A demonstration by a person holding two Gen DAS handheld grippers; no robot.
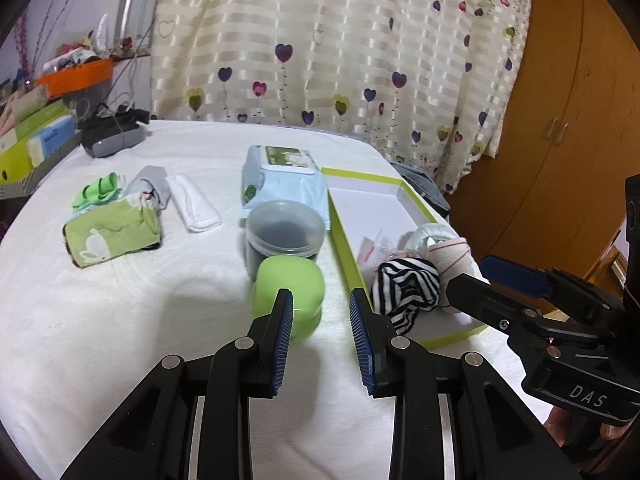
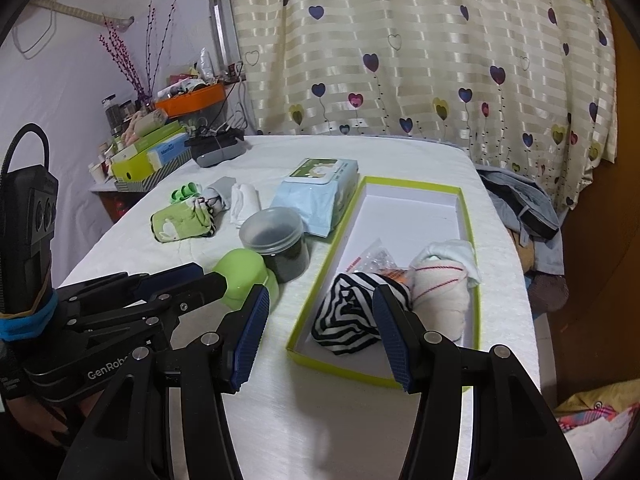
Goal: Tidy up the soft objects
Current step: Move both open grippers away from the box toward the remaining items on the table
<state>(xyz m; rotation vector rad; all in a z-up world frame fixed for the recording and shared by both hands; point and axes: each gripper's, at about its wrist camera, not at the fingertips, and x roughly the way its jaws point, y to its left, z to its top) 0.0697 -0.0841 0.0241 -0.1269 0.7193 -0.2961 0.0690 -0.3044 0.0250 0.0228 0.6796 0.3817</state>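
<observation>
The green rolled cloth lay well ahead and left of the left hand-held gripper, its long axis crosswise. Both hand-held grippers were spread and empty; the right hand-held gripper stood over the yellow-rimmed box, farther off.

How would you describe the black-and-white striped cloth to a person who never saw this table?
Find the shallow green-edged box on the white table. At its near end lie two rolled cloths; the striped cloth is the left one, the only item with black-and-white bands, beside a cream roll with thin red lines.
</observation>
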